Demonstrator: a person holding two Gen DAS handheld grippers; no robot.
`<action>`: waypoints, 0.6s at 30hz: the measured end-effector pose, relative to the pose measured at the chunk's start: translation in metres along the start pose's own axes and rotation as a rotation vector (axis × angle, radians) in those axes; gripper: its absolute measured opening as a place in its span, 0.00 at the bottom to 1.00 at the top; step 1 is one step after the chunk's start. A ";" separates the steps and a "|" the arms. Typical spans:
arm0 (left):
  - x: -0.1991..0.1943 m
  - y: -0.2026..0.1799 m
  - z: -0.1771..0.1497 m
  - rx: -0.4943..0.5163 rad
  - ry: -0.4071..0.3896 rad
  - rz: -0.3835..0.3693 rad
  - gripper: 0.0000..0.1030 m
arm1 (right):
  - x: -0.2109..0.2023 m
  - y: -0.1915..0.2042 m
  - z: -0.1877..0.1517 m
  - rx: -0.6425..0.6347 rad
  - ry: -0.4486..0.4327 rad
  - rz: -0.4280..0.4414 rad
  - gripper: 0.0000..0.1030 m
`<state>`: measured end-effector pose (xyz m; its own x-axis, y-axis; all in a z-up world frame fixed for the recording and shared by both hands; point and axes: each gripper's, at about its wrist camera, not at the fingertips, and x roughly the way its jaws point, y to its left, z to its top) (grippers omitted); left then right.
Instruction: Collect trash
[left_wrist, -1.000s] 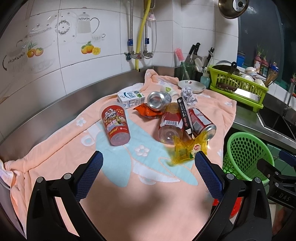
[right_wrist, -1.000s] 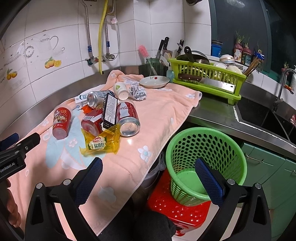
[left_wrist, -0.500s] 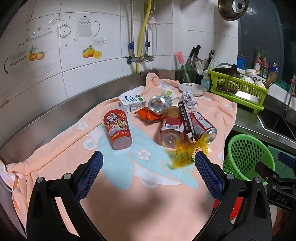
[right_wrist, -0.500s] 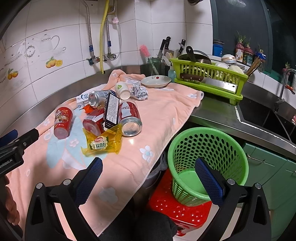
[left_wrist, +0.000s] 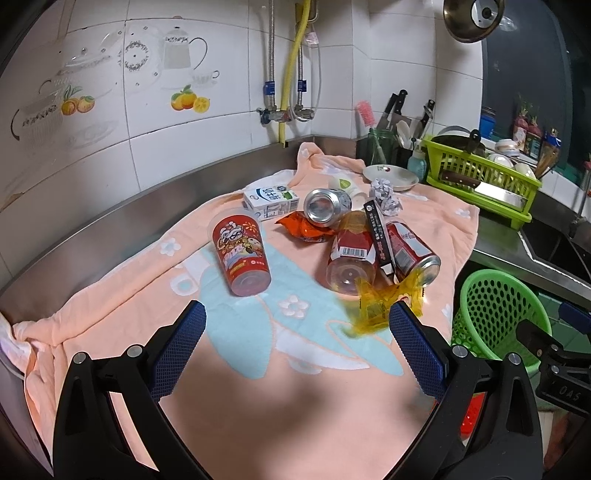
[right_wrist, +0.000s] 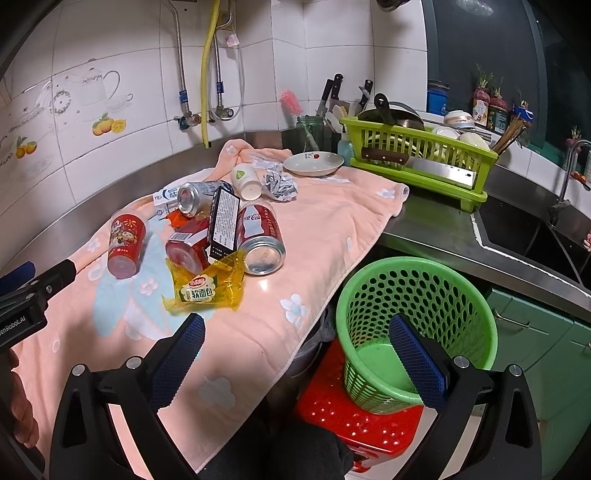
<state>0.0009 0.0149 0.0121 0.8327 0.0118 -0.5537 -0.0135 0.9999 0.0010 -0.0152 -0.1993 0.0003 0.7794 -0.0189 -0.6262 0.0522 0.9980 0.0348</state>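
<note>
The left gripper (left_wrist: 295, 339) and right gripper (right_wrist: 295, 345) both hang released, jaws wide, holding nothing. No trash is collected yet: the approach step. The yellow wrapper (right_wrist: 208, 286) lies at 11 o'clock of the right gripper, the green basket (right_wrist: 417, 295) at 1 o'clock. Next, likely descend and pinch the wrapper's flat edge.

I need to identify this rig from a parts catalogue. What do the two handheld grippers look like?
Both the left gripper and the right gripper have glossy black linkage arms with silver pivot screws and blue, cross-hatched finger pads. The left gripper's body carries partly cropped white lettering in the right wrist view.
</note>
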 end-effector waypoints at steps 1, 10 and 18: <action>0.000 -0.001 0.000 0.002 0.000 0.000 0.95 | 0.000 0.000 0.000 -0.001 0.000 -0.001 0.94; 0.002 0.000 0.001 0.001 0.002 -0.003 0.95 | 0.004 0.003 0.001 -0.005 0.004 0.001 0.94; 0.007 0.002 0.003 -0.006 0.010 0.001 0.95 | 0.013 0.006 0.005 -0.010 0.012 0.014 0.94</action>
<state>0.0078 0.0173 0.0107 0.8271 0.0128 -0.5620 -0.0178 0.9998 -0.0033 -0.0013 -0.1938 -0.0036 0.7722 -0.0038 -0.6353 0.0350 0.9987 0.0365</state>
